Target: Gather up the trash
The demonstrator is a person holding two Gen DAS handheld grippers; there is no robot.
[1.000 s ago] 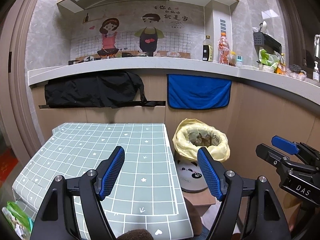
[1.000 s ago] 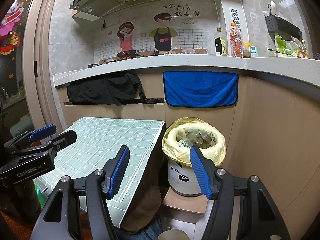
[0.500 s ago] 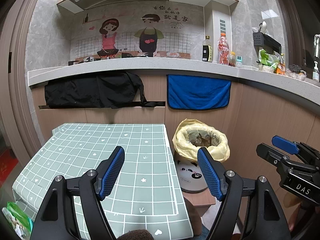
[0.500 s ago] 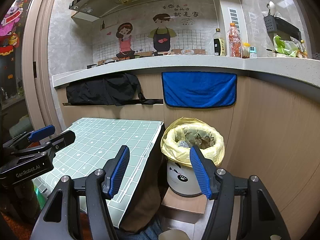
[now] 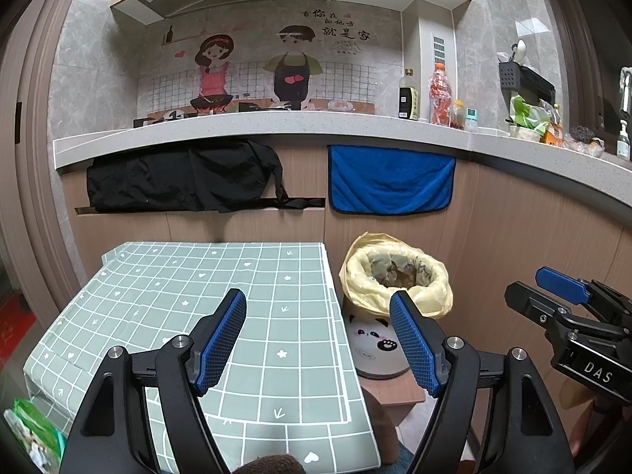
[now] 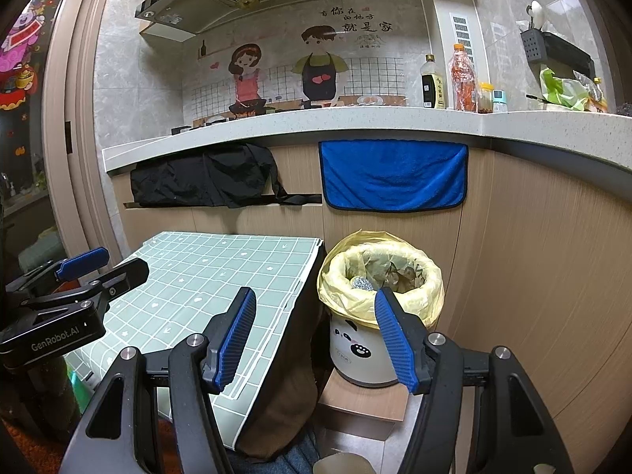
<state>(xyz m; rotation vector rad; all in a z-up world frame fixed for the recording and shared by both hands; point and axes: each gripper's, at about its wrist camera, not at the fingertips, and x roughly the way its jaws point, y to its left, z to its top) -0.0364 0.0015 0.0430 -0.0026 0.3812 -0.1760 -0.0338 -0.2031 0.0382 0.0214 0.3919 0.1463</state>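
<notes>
Left gripper (image 5: 318,308), black frame with blue ribbed pads, jaws spread wide, nothing between them, hovering over green grid-patterned tablecloth (image 5: 189,300). Right gripper (image 6: 314,308), same build, also wide and empty. White panda-print trash bin with yellow plastic liner (image 6: 381,296) sits on a small wooden stool (image 6: 363,399), at about 1 o'clock from each gripper, just beside the table edge. Crumpled trash incl. a foil ball (image 6: 361,282) inside the bin. Blue towel (image 6: 393,175) hangs at 12 o'clock above bin, black cloth (image 6: 205,181) at 11 o'clock.
</notes>
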